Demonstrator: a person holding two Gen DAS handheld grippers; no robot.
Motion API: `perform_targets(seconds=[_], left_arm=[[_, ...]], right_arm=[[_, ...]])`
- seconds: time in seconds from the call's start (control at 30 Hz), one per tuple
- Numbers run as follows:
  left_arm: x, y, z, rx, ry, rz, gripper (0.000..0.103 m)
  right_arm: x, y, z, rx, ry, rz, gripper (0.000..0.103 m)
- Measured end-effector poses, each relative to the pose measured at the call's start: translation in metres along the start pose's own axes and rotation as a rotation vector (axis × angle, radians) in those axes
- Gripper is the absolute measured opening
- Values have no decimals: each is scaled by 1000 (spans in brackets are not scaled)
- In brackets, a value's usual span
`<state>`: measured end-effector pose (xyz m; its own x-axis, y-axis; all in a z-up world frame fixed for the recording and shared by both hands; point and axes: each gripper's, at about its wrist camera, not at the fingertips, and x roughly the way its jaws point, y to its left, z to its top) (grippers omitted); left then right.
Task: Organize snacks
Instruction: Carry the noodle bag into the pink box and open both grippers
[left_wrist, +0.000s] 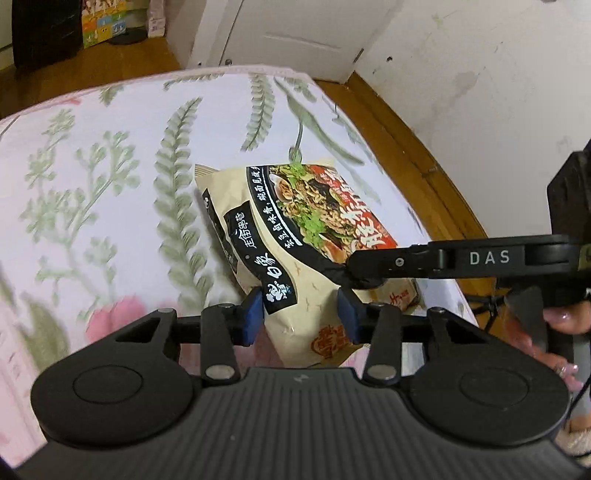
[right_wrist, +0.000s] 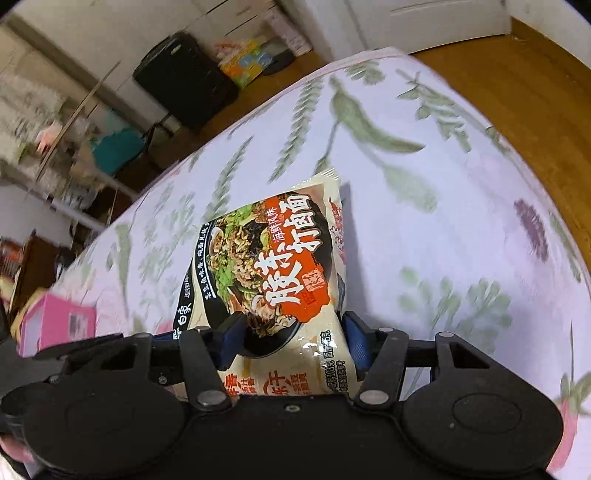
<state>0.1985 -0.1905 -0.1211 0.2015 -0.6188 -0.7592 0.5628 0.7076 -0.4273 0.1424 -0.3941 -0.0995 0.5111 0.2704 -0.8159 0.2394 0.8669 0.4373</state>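
Observation:
A beige instant-noodle packet (left_wrist: 295, 236) with a noodle-bowl picture and Chinese lettering is held above the floral bedspread (left_wrist: 110, 166). My left gripper (left_wrist: 301, 314) has its blue pads on either side of the packet's near corner and is shut on it. My right gripper (left_wrist: 360, 275) reaches in from the right in the left wrist view and pinches the packet's right edge. In the right wrist view the packet (right_wrist: 273, 273) sits between the blue pads of my right gripper (right_wrist: 288, 345), which is shut on it.
A pink box (right_wrist: 55, 325) lies on the bed at the left. The bedspread (right_wrist: 443, 221) ends at a wooden floor (left_wrist: 413, 155) on the right. A black case (right_wrist: 184, 81), a colourful box (right_wrist: 243, 61) and a white door (left_wrist: 295, 33) stand beyond the bed.

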Motion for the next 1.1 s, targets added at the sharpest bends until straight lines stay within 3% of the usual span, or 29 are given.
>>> perform_targets(seconds=[0.27, 0.5, 0.83, 1.1], left_arm=[[-65, 31, -42, -90, 56, 8, 42], [-132, 57, -73, -106, 30, 41, 42], [-231, 74, -105, -101, -63, 137, 42], [-316, 114, -144, -178, -215, 240, 42]], right_arm=[[-10, 49, -43, -93, 106, 101, 57], [-13, 100, -68, -177, 188, 216, 50], [-27, 191, -87, -359, 210, 302, 49], [-18, 277, -109, -513, 224, 391, 48]])
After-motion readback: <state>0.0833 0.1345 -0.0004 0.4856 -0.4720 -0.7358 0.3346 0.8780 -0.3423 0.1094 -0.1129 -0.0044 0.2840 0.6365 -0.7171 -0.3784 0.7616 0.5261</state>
